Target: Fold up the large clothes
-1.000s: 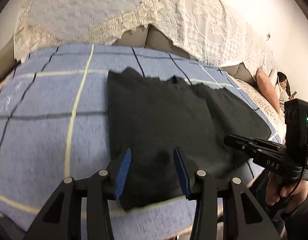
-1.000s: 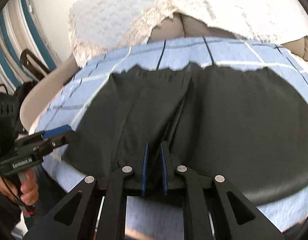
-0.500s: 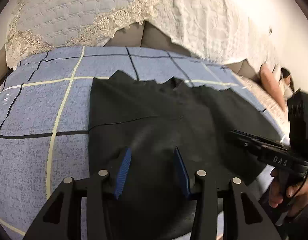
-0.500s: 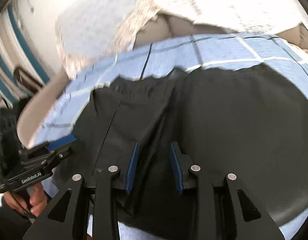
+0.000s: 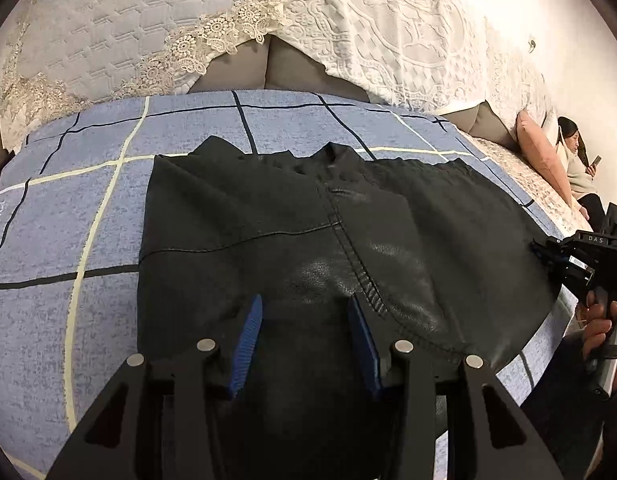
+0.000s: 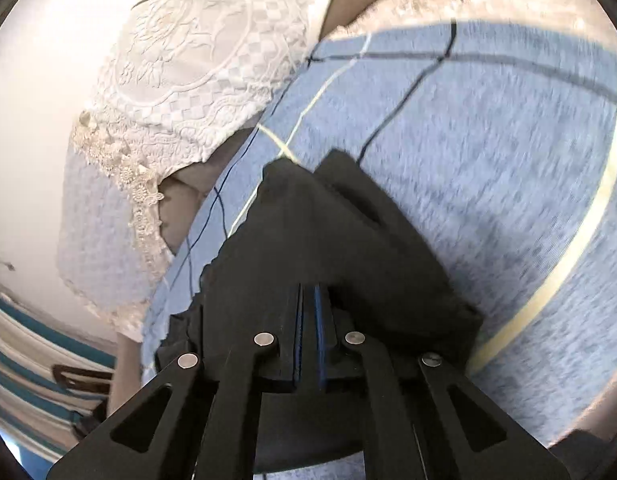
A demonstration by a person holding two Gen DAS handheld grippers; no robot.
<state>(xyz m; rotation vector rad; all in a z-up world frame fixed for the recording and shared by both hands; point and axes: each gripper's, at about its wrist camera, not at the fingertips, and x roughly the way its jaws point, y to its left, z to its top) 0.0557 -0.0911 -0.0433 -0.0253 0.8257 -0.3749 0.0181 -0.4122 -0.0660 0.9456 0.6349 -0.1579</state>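
Observation:
A black leather-like garment (image 5: 308, 240) lies spread on the blue checked cover (image 5: 68, 240) of a sofa seat. My left gripper (image 5: 304, 320) is open, low over the garment's near edge, blue pads on either side of the fabric. My right gripper (image 6: 308, 304) is shut on the garment's right edge (image 6: 348, 248), which rises in a dark fold in front of the right wrist camera. In the left wrist view the right gripper (image 5: 548, 252) shows at the garment's far right side, held by a hand.
White lace covers (image 5: 348, 32) drape the sofa back behind the seat. A person (image 5: 576, 160) sits further along the sofa at the right, beside a pink cushion (image 5: 540, 148). A striped blue and white surface (image 6: 36, 340) lies left in the right wrist view.
The right gripper opened, then closed on the garment's right edge and turned, lifting the fabric. The left gripper stayed open and moved forward over the garment.

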